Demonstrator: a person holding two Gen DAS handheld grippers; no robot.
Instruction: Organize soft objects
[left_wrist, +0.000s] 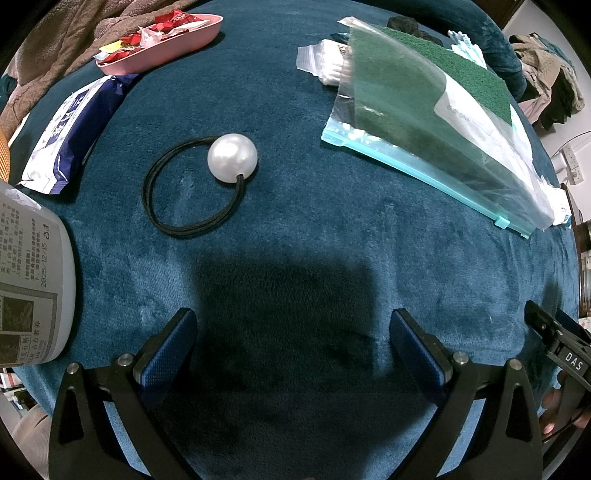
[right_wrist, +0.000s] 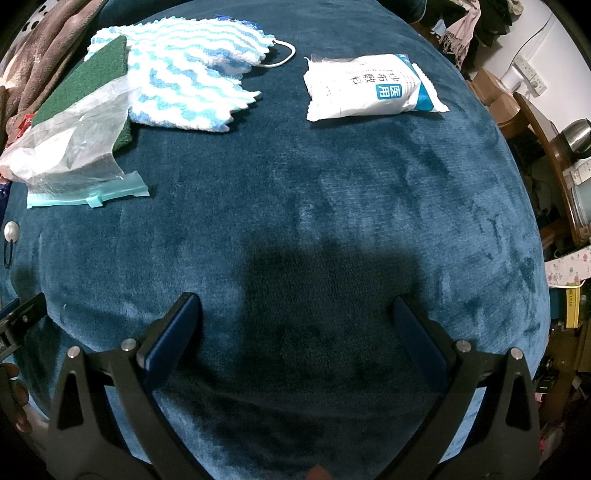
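My left gripper (left_wrist: 293, 332) is open and empty above the blue velvet cloth (left_wrist: 295, 229). Ahead of it lies a black hair tie with a big pearl bead (left_wrist: 232, 157). A clear zip bag (left_wrist: 424, 140) holding a green scouring pad (left_wrist: 443, 74) lies to the upper right. My right gripper (right_wrist: 297, 317) is open and empty. In its view the zip bag (right_wrist: 70, 147) and the green pad (right_wrist: 88, 85) lie at left, beside a blue-and-white knitted cloth (right_wrist: 192, 81). A white gauze packet (right_wrist: 369, 86) lies at the far right. The hair tie (right_wrist: 10, 236) shows at the left edge.
A pink tray (left_wrist: 177, 44) of red wrapped sweets sits at the far left. A blue-and-white tissue pack (left_wrist: 74, 136) and a grey labelled canister (left_wrist: 33, 288) lie at left. A bag of cotton swabs (left_wrist: 325, 66) lies behind the zip bag. Clothes and furniture surround the surface.
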